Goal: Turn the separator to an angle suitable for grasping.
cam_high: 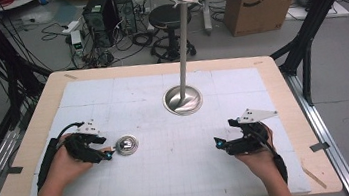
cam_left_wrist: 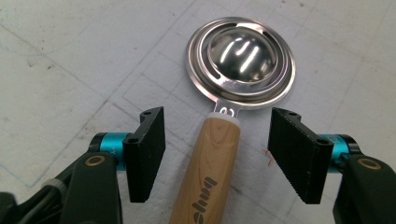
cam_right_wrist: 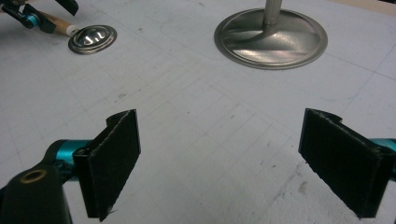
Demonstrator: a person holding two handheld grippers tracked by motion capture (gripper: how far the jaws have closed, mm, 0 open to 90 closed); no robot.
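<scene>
We see the egg separator [cam_high: 128, 145] lying on the mat [cam_high: 240, 77] at lower left of the high view, its handle [cam_left_wrist: 212, 163] between the left gripper [cam_high: 109, 154] jaws, apparently untouched. The stand [cam_high: 183, 99] sits at centre, behind; the right gripper [cam_high: 218, 144] rests lower right.

The strainer [cam_left_wrist: 240, 58] has a glossy polished metal bowl and a smooth varnished wooden handle [cam_left_wrist: 212, 172], the stand [cam_high: 183, 99] is brushed metal, and the mat [cam_high: 172, 179] is matt, scuffed white.
</scene>
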